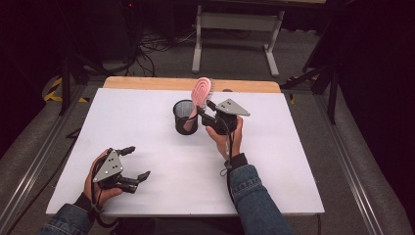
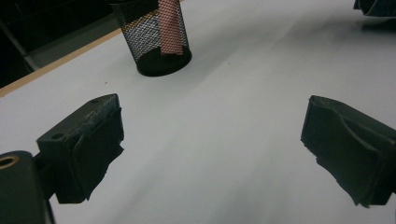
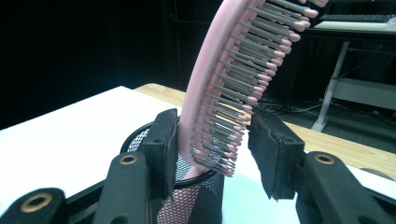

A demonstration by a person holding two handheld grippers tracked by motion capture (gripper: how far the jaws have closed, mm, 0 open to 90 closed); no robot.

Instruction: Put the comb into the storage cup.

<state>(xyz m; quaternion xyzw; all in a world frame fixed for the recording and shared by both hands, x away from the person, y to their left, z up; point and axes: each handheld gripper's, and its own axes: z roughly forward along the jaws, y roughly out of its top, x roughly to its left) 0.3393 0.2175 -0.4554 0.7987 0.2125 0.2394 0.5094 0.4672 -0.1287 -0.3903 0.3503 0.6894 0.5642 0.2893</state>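
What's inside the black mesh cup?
A pink hairbrush stands handle-down in the black mesh cup, its bristled head sticking out above the rim. The handle shows through the mesh; its very bottom end is hidden.

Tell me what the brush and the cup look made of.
Brush: looks like smooth matte pink plastic, with grey bristles tipped in pink. Cup: black wire mesh, likely coated metal; the brush handle shows through its holes in the left gripper view.
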